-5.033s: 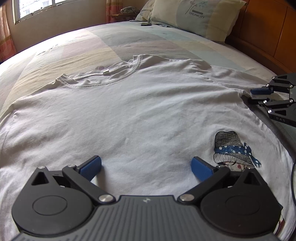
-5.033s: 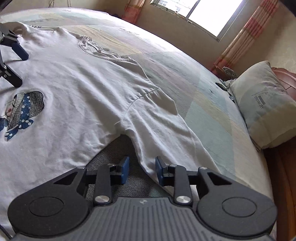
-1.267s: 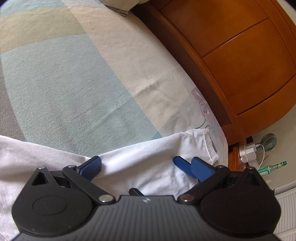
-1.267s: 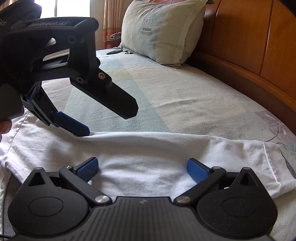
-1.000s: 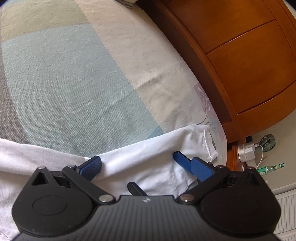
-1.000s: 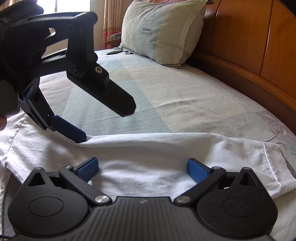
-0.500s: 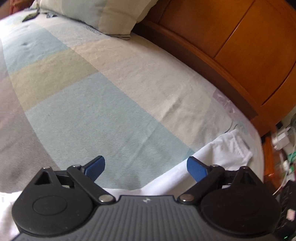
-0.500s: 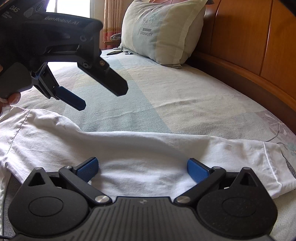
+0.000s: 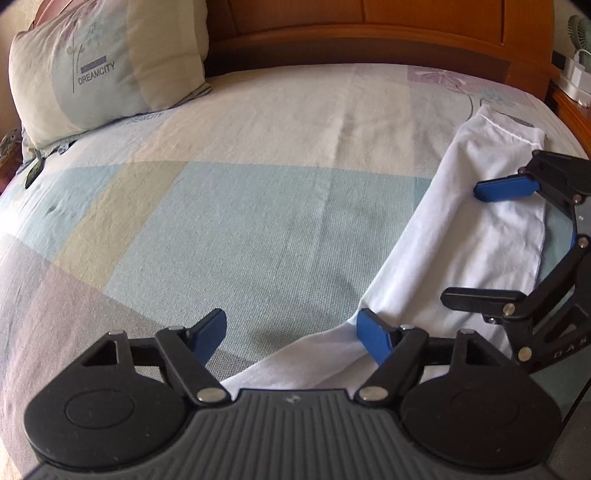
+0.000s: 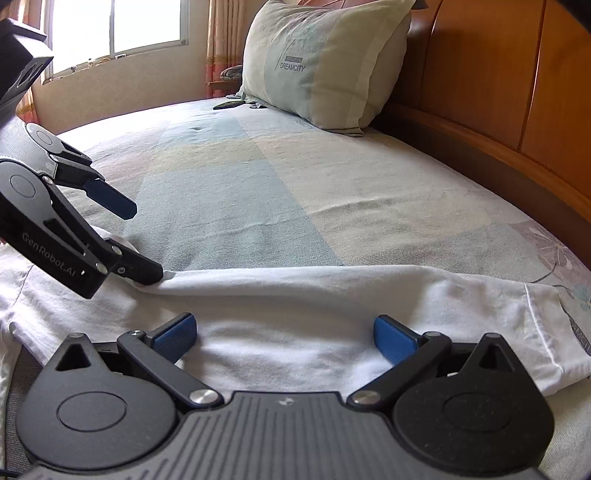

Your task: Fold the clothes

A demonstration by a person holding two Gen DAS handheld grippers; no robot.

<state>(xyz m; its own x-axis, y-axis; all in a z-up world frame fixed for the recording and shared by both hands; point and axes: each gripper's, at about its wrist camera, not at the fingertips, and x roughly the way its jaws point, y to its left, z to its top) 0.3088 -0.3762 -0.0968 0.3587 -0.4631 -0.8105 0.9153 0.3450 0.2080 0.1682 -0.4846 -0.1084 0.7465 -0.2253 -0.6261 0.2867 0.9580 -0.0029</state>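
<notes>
White sleeve (image 10: 332, 295) beneath both tongs

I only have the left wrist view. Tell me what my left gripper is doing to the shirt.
Observer: Seen from the right wrist, the left gripper is closing with nothing pinched; one finger touches the shirt's folded edge.
Operator: Report the right gripper's pads.
Observer: The right gripper is open; the shirt lies flat between its pads, unpinched.
Operator: Say what's beyond the pillow.
Observer: A bright window with a curtain stands behind the pillow.
</notes>
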